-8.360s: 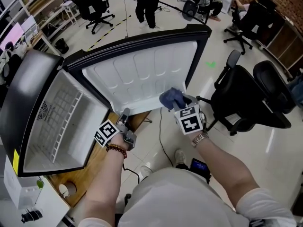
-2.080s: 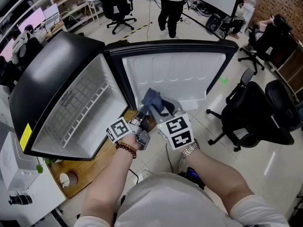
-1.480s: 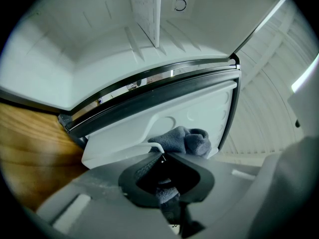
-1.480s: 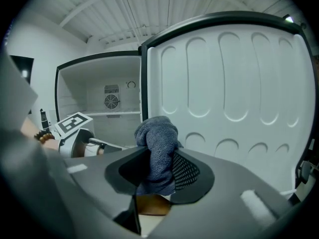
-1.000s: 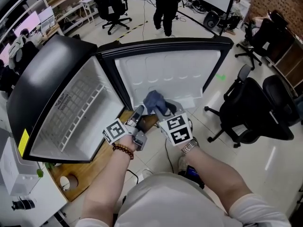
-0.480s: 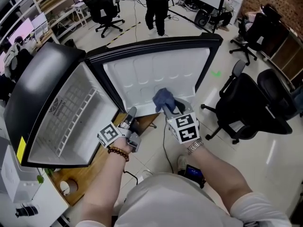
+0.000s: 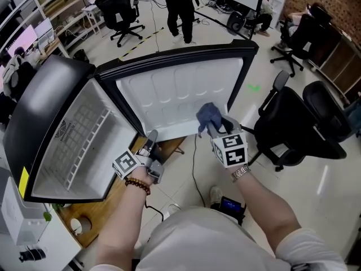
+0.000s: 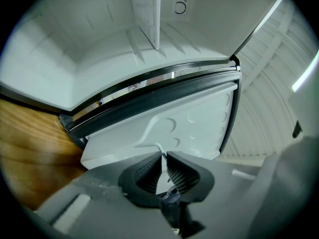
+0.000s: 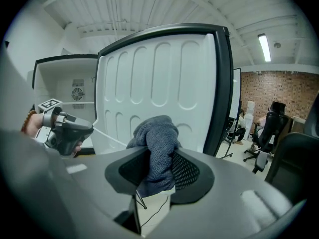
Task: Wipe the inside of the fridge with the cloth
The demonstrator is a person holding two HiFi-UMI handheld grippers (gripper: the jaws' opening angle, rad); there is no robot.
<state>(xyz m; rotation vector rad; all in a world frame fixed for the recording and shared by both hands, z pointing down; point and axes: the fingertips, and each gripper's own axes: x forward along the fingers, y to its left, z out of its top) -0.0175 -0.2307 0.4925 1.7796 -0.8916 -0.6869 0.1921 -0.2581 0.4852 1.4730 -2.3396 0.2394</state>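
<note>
Two grippers are at the open fridge (image 7: 53,97), which rests on a wooden top (image 7: 115,193); its door (image 7: 175,86) stands wide open with the white liner facing the head view; the right gripper (image 9: 159,163) has its jaws clamped on a bunched blue-grey cloth (image 9: 155,133); the cloth pokes out past the pads and sits in front of the liner's lower right part, near the black door frame; whether it touches the liner I cannot tell; the left gripper (image 8: 163,156) is at the door's lower left corner, beside the cabinet; its jaws are almost together, with a thin white lip of the door's bottom edge pinched between the ribbed pads; inside the white cabinet a wire shelf (image 7: 79,145) shows, well apart from the cloth; a black chair (image 7: 304,120) stands on the floor to the right of the door; a person (image 7: 179,4) stands beyond the fridge
</note>
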